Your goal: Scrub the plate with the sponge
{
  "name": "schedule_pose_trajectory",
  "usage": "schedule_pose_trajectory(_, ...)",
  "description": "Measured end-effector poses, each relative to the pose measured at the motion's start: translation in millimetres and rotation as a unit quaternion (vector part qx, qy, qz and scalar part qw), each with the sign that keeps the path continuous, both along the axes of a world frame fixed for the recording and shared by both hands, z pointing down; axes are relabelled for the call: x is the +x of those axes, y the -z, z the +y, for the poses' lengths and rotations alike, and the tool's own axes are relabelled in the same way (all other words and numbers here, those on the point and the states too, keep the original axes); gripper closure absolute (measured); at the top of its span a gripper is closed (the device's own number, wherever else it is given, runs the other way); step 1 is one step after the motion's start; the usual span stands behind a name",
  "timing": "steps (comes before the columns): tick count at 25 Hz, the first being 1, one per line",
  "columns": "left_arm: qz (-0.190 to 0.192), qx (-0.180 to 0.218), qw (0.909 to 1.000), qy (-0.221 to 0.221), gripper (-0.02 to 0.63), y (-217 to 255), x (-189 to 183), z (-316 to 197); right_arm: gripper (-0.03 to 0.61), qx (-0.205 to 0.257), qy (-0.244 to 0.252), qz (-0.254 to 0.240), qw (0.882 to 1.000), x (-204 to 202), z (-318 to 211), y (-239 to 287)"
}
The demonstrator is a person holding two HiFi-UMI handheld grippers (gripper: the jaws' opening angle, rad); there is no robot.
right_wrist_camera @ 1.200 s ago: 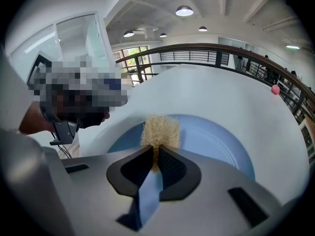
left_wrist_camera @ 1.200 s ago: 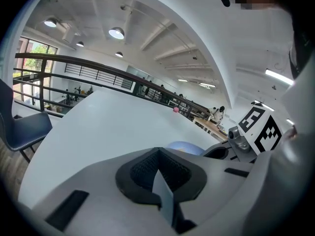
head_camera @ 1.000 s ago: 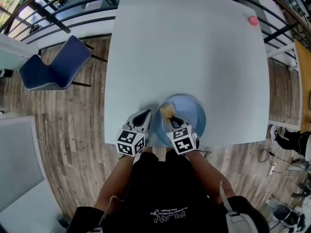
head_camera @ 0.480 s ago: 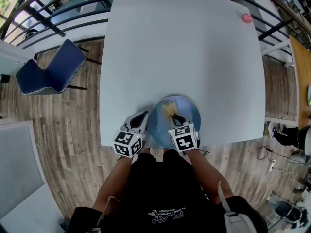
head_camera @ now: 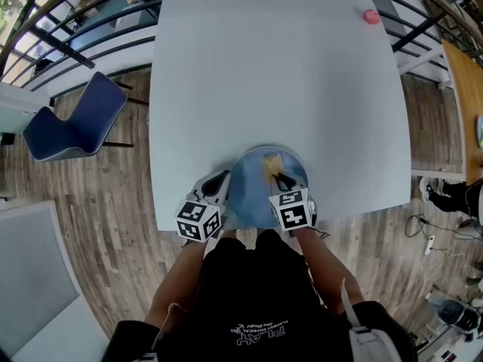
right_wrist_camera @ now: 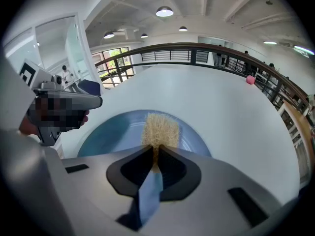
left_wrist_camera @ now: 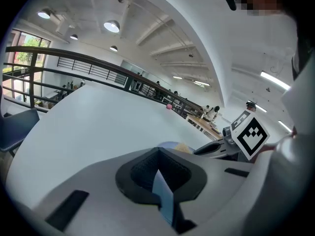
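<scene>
**Both grippers low at the near table edge, plate pinned, sponge on its far side**

The person stood at the near edge of the white table point(head_camera: 272, 74), forearms reaching forward and down, with the two marker cubes side by side just before the torso. The left gripper point(head_camera: 221, 181) angled in from the left to meet the left rim of the blue plate point(head_camera: 253, 196). In the left gripper view its pads were pressed nearly together on a thin blue sliver, apparently that rim.

The right gripper point(head_camera: 281, 181) reached over the plate's near right part. Its jaws were closed on the tan, fibrous sponge point(right_wrist_camera: 160, 129), which stuck out past the tips and lay on the plate's far side.

The plate sat close against the table's near edge, roughly midway along it. Beyond the plate the white top stretched wide to either side and ahead. A small pink ball point(head_camera: 370, 16) lay well apart, near the far right corner. A blue chair point(head_camera: 72, 123) stood on the wooden floor off the table's left side. A dark railing point(right_wrist_camera: 206, 53) ran behind the far edge.
</scene>
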State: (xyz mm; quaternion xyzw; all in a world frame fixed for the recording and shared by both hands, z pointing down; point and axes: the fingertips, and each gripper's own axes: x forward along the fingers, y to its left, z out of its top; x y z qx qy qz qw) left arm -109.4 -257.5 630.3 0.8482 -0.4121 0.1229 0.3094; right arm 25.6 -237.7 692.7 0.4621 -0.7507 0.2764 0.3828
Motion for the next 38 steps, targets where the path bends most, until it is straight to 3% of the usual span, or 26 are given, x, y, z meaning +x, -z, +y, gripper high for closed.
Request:
schedule_pose_trajectory(10, -0.004, -0.003, 0.9999, -0.013, 0.604, -3, 10, 4, 0.534, 0.007, -0.027, 0.009, 1.0, 25, 2, 5)
schedule_pose_trajectory(17, -0.009, -0.002, 0.9999, -0.01, 0.604, -1, -2, 14, 0.534, 0.019, -0.005, -0.018, 1.0, -16, 5, 20)
schedule_pose_trajectory(27, -0.016, -0.01, 0.9997, 0.015, 0.604, -8, -27, 34, 0.534, 0.004, 0.077, -0.04, 0.996, -78, 32, 22)
schedule_pose_trajectory(33, -0.017, -0.01, 0.9996, 0.02, 0.604, -7, -36, 37, 0.534, -0.007, 0.093, -0.026, 0.995, -87, 41, 12)
schedule_pose_trajectory(38, -0.014, -0.011, 0.9997, 0.016, 0.604, -6, -34, 41, 0.534, -0.001, 0.079, -0.012, 0.997, -70, 41, 8)
